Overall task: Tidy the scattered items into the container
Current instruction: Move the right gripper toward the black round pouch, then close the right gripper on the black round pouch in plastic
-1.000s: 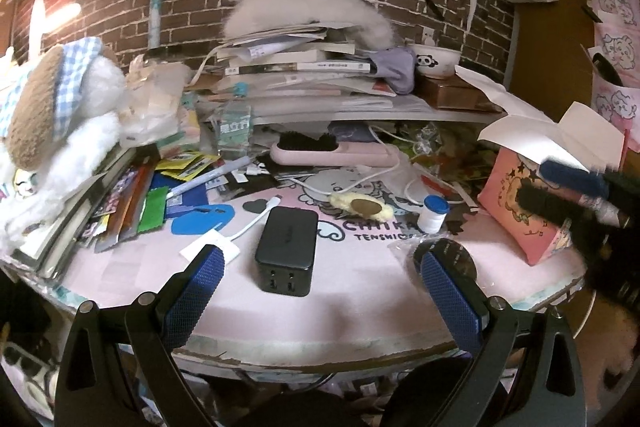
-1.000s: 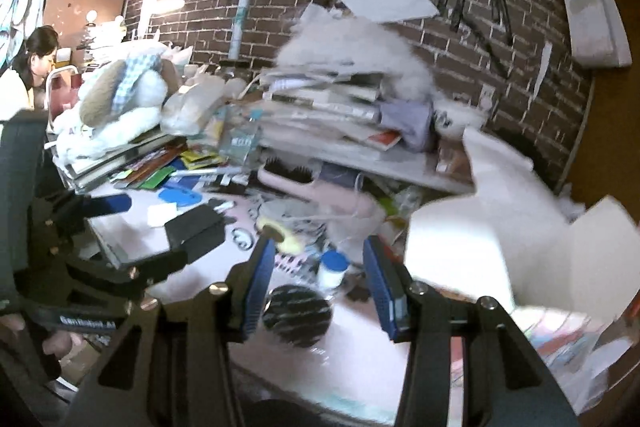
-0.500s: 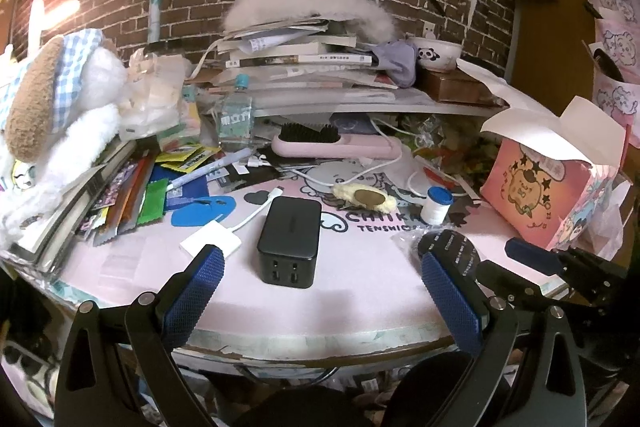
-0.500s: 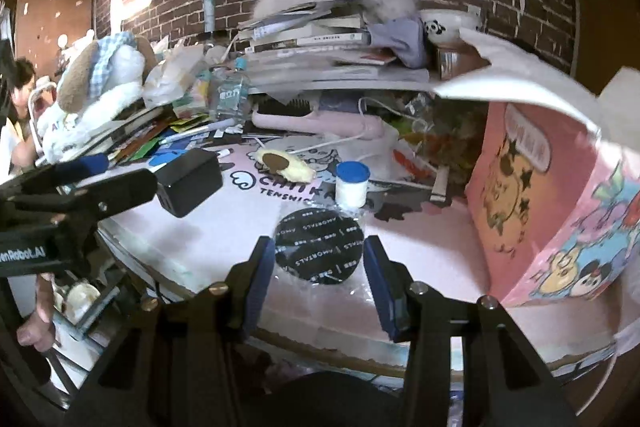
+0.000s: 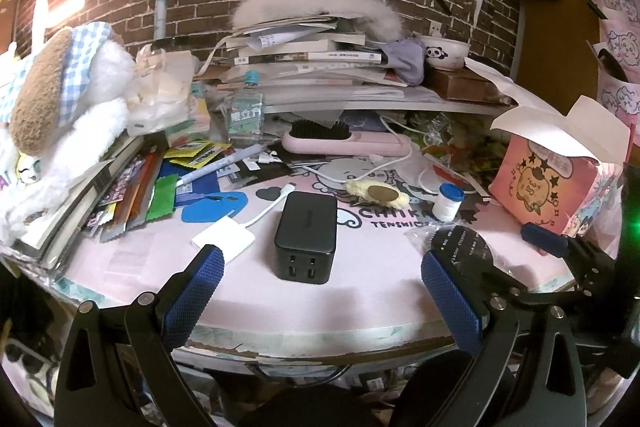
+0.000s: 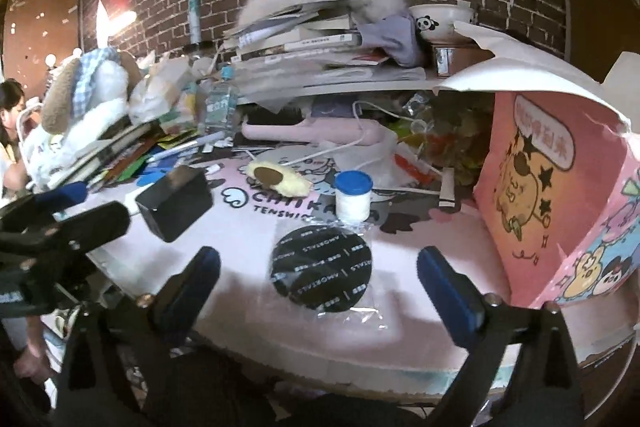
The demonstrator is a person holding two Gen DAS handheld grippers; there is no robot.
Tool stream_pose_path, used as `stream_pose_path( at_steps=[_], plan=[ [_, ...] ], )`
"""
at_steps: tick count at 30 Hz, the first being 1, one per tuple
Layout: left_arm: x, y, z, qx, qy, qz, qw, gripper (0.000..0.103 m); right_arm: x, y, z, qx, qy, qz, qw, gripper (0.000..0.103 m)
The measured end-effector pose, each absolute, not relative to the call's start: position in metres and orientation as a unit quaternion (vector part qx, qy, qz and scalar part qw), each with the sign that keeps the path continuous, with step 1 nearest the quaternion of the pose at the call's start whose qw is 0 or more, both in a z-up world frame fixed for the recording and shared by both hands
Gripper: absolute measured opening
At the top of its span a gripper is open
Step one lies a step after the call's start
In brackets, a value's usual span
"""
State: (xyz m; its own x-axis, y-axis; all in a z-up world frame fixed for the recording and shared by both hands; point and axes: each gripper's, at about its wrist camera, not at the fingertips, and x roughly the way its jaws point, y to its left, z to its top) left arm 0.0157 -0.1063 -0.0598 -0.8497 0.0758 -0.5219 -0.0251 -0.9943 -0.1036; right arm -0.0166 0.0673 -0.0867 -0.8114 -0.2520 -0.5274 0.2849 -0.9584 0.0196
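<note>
A black charger block (image 5: 306, 235) stands on the pink mat, just ahead of my open, empty left gripper (image 5: 320, 291); it also shows in the right wrist view (image 6: 176, 203). A black round disc in clear wrap (image 6: 321, 273) lies between the fingers of my open, empty right gripper (image 6: 320, 291); it also shows in the left wrist view (image 5: 460, 247). Behind it stand a small white jar with a blue lid (image 6: 353, 195) and a yellow plush piece (image 6: 276, 178). The pink cartoon box (image 6: 560, 211), flaps open, stands at the right.
A white adapter with cable (image 5: 224, 239), a blue cutout (image 5: 210, 207), a pink brush (image 5: 344, 143) and a pen (image 5: 224, 167) lie on the mat. Books and a plush toy (image 5: 60, 99) crowd the left. A shelf of stacked books (image 5: 320, 67) runs along the back brick wall.
My right gripper has swung down to the table front and opened wider around the black disc. The left gripper has barely moved.
</note>
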Motion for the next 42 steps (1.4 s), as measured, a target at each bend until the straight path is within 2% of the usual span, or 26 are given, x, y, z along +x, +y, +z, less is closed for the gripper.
stream_pose_path(
  at_steps=[32, 42],
  plan=[
    [0.014, -0.114, -0.063, -0.275, -0.048, 0.96, 0.024, 0.099, -0.048, 0.06, -0.123, 0.281, 0.036, -0.953, 0.11, 0.099],
    [0.013, -0.114, -0.063, -0.274, -0.047, 0.96, 0.025, 0.099, -0.046, 0.058, -0.12, 0.276, 0.041, -0.953, 0.12, 0.079]
  ],
)
